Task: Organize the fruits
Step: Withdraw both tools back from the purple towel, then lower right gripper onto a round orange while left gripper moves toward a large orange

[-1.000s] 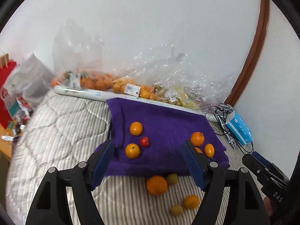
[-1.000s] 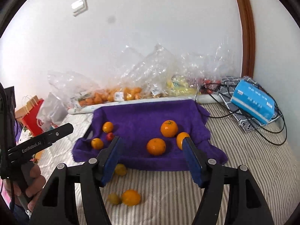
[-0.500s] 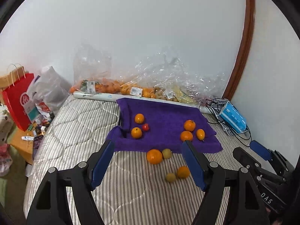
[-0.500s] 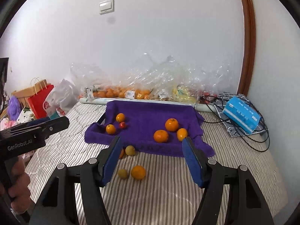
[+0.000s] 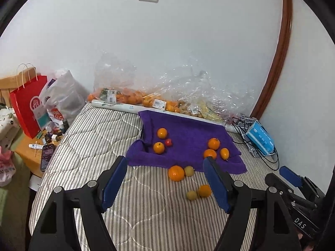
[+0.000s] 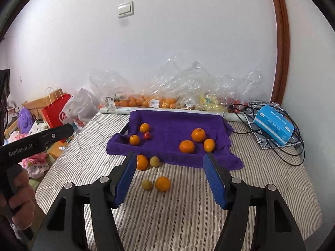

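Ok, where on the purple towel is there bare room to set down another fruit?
The purple towel is bare through its middle, between the left trio with the red fruit and the three oranges on the right, and along its back edge. Both clusters are crowded.

Your left gripper (image 5: 165, 183) is held level, pointing toward twelve o'clock, its blue-padded fingers (image 5: 114, 183) spread wide with nothing between them. Your right gripper (image 6: 170, 179) matches it: fingers (image 6: 213, 181) spread, nothing held. In the right wrist view, your left hand (image 6: 19, 196) grips the left handle at eight o'clock.
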A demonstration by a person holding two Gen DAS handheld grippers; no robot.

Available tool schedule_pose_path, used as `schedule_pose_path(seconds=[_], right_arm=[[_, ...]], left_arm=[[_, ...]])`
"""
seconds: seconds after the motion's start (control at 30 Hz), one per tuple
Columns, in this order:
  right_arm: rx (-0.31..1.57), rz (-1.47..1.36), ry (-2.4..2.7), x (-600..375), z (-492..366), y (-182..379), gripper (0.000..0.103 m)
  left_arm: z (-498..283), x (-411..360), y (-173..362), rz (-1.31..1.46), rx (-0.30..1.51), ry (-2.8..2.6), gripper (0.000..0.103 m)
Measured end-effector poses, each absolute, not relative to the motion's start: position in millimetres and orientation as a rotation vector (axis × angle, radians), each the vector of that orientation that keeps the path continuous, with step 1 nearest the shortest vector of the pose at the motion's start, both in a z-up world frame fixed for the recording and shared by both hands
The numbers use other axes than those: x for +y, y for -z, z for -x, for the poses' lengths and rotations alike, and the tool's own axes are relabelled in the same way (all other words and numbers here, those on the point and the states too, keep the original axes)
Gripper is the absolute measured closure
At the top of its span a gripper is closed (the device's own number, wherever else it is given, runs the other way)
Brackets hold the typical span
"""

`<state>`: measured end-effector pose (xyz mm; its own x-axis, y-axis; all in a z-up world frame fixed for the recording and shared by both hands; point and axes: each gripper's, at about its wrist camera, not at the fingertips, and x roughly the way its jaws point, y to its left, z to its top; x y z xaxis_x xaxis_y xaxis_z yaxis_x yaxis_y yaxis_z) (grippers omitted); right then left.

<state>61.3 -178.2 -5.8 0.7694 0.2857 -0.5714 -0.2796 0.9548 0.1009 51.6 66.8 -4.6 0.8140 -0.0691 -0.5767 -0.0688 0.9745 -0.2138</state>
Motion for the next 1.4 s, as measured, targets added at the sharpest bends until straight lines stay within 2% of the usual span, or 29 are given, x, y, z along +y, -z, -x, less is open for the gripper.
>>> schedule_pose_path(seconds=[0.47,0.93,1.4], right_arm=[[0.631,-0.023,-0.3,-183.3,-77.0,11.8,0.042],[0.694,0.004,-0.329,-166.3,-98.2,46.1,0.044],[0.847,0.042,-0.38,-136.7,-121.5,111.1,0.065]], left_arm=[[-69.5,64.6,5.2,0.221,0.632,0.01,0.03],[-91.7,77.7,33.4,0.252,0.701,0.002,0.03],[-123.0,99.5,73.7,0.293,0.792,-0.018,0.03]])
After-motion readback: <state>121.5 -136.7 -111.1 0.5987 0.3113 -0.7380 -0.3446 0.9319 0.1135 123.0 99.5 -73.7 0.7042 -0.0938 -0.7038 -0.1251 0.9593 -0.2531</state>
